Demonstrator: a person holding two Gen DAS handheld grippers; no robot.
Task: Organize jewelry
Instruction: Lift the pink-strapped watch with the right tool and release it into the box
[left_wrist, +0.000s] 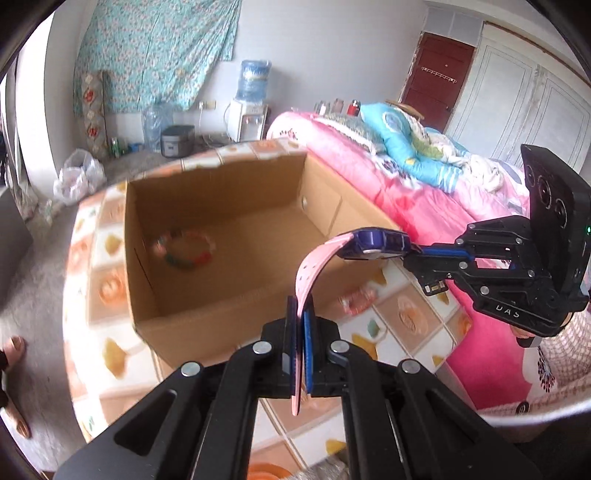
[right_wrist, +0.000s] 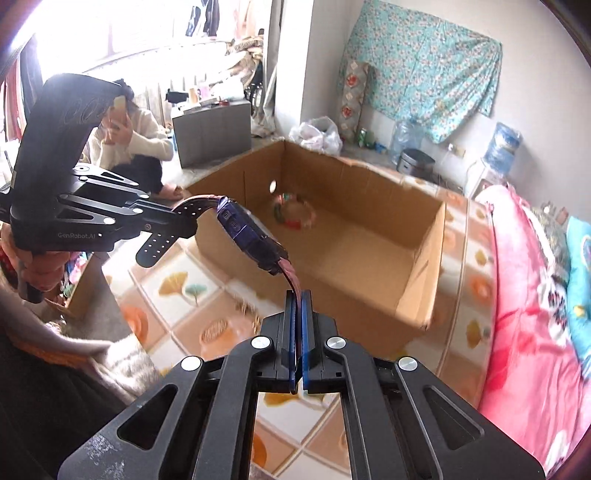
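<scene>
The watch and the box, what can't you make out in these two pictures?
- Watch face: both views show the purple case edge-on, so its dial is hidden.
- Strap ends: clamped inside the left gripper and the right gripper, hidden by their fingers.
- Bracelet in the cardboard box: motion-blurred in both views, beads indistinct.

Hard daylight from a window (right_wrist: 122, 33) at upper left burns the right wrist view to white glare, leaving its lower left in deep shadow. Both fisheye views bow at dark-vignetted edges; motion blur smears the cardboard box (left_wrist: 236, 229) and patterned worktop (left_wrist: 402, 314).
</scene>
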